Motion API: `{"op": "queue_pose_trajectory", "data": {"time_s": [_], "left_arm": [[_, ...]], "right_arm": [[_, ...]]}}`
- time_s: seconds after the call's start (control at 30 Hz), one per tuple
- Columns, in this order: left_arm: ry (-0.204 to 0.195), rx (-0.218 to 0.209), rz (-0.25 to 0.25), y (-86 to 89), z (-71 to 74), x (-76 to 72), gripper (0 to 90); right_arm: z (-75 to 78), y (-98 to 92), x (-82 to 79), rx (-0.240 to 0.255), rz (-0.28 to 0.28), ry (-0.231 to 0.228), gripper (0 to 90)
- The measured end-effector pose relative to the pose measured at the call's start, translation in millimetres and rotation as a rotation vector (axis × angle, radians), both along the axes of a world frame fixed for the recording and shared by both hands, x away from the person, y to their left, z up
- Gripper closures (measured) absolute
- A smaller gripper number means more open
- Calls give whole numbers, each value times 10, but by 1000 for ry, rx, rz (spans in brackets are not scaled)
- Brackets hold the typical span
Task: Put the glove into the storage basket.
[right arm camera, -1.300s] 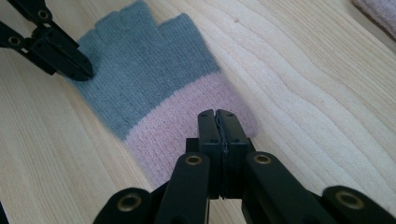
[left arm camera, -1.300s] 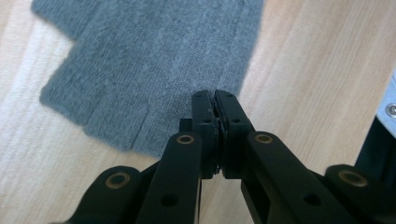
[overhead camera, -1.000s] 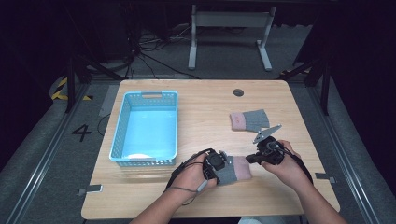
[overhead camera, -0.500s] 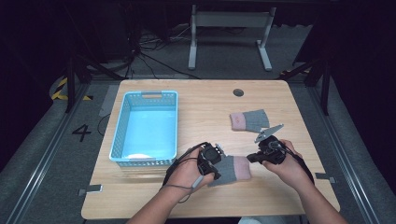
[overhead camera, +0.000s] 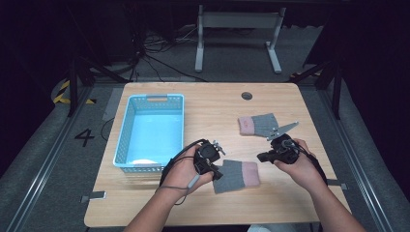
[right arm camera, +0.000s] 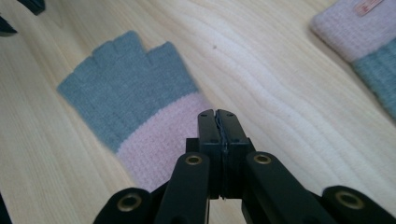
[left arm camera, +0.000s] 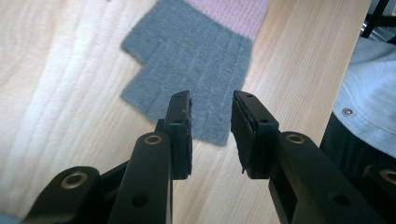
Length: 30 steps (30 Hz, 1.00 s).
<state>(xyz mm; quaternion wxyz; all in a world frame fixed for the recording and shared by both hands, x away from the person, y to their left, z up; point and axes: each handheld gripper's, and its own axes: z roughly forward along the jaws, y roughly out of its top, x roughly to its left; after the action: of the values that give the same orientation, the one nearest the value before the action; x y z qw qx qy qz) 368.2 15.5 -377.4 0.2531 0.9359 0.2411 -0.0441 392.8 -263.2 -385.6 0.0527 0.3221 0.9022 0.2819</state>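
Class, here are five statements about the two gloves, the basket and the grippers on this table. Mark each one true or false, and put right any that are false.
1. The blue basket holds a glove. False: both gloves lie on the table.
2. The near glove is grey with a pink cuff. True.
3. The left gripper is clamped on the near glove. False: its jaws stand apart above the grey end, having just been opening, with nothing between the pads.
4. The right gripper has its jaws shut, with its tips over the near glove's pink cuff. True.
5. The far glove lies under the near glove. False: the two lie apart on the wood.
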Motion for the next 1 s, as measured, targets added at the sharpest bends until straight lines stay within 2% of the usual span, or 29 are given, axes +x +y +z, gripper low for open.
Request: {"op": "queue_pose_trajectory", "data": {"time_s": [0.27,0.5,0.67,0.87,1.0], "left_arm": [[-15,-36,56,184,94,12,665],[-24,-50,85,291,126,-7,649],[-28,-52,104,354,126,-16,638],[-28,-56,116,397,131,-19,622],[-28,-49,117,407,115,-6,618]], "right_arm": [[137,-19,254,27,-40,-50,900],[160,12,541,51,-83,-66,900],[68,35,791,66,-135,-76,900],[-99,103,1055,66,-177,-62,900],[-175,159,1164,42,-185,-72,900]]}}
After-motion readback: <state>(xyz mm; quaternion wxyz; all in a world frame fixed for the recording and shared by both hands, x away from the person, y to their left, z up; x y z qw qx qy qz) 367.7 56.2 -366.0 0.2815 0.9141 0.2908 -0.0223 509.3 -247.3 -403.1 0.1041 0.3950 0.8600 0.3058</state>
